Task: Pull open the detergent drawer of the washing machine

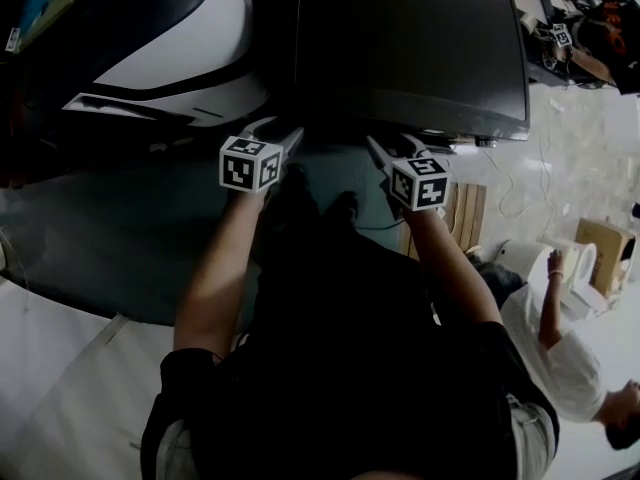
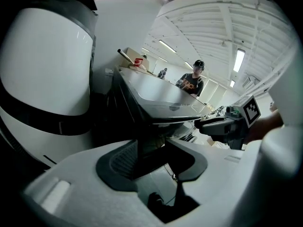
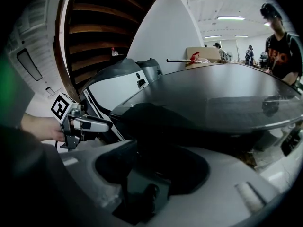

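The washing machine is a dark box seen from above, its flat lid filling the top middle of the head view. Its front face lies below the near edge, in shadow, and I cannot make out the detergent drawer in any view. My left gripper is just short of the near left corner, jaws open and empty. My right gripper hangs near the front edge, also open and empty. The left gripper view looks between open jaws at the lid's corner. The right gripper view shows open jaws under the lid.
A white and black rounded machine stands close on the left. Wooden slats lie right of my right arm. A person in a white shirt crouches at the lower right by a cardboard box. Another person stands behind the machine.
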Demonstrator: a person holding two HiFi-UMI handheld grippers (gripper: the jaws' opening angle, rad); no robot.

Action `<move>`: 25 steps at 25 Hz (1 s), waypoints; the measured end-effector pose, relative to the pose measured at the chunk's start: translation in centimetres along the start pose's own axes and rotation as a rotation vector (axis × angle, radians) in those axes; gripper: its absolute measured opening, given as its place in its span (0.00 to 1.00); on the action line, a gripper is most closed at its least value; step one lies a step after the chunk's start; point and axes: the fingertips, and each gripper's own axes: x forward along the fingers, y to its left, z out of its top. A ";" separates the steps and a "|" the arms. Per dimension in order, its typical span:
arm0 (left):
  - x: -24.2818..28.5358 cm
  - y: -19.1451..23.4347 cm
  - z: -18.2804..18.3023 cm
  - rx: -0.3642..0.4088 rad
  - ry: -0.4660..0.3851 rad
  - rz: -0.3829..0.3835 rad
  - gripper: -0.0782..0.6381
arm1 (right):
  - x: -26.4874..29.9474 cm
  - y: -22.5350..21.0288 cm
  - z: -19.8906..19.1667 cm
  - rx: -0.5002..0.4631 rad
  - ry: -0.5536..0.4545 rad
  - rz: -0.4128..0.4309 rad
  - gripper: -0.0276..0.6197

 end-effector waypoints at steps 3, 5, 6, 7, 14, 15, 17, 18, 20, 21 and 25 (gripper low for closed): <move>0.7 -0.3 0.1 0.019 0.002 -0.014 0.37 | 0.1 0.0 -0.1 -0.006 -0.008 -0.011 0.35; 0.9 -0.4 0.1 0.030 0.003 -0.014 0.37 | 0.1 0.0 -0.3 -0.033 -0.007 -0.018 0.35; 1.0 -0.4 0.1 0.035 0.004 -0.012 0.37 | 0.1 0.0 -0.4 -0.051 -0.005 -0.020 0.35; 1.0 -0.4 0.1 0.039 0.006 -0.010 0.37 | 0.1 0.0 -0.4 -0.065 -0.003 -0.021 0.35; 0.8 -1.2 0.0 0.041 0.013 -0.030 0.39 | -0.1 0.0 -0.9 -0.089 0.006 -0.002 0.35; 0.8 -1.2 0.0 0.041 0.015 -0.030 0.39 | -0.1 0.0 -1.0 -0.085 0.008 0.003 0.35; 0.6 -1.4 -0.1 0.038 0.019 -0.028 0.40 | -0.3 0.2 -1.2 -0.076 0.012 0.011 0.35; 0.5 -1.5 -0.2 0.036 0.019 -0.027 0.40 | -0.5 0.3 -1.1 -0.077 0.011 0.011 0.35; 0.3 -1.6 -0.3 0.030 0.014 -0.024 0.40 | -0.7 0.6 -0.9 -0.064 -0.001 0.012 0.35; 0.2 -1.7 -0.4 0.028 0.010 -0.023 0.40 | -0.8 0.7 -0.8 -0.055 -0.004 0.013 0.35; 0.0 -1.5 -0.3 0.032 0.003 -0.014 0.40 | -0.8 0.7 -1.1 -0.044 0.015 0.026 0.35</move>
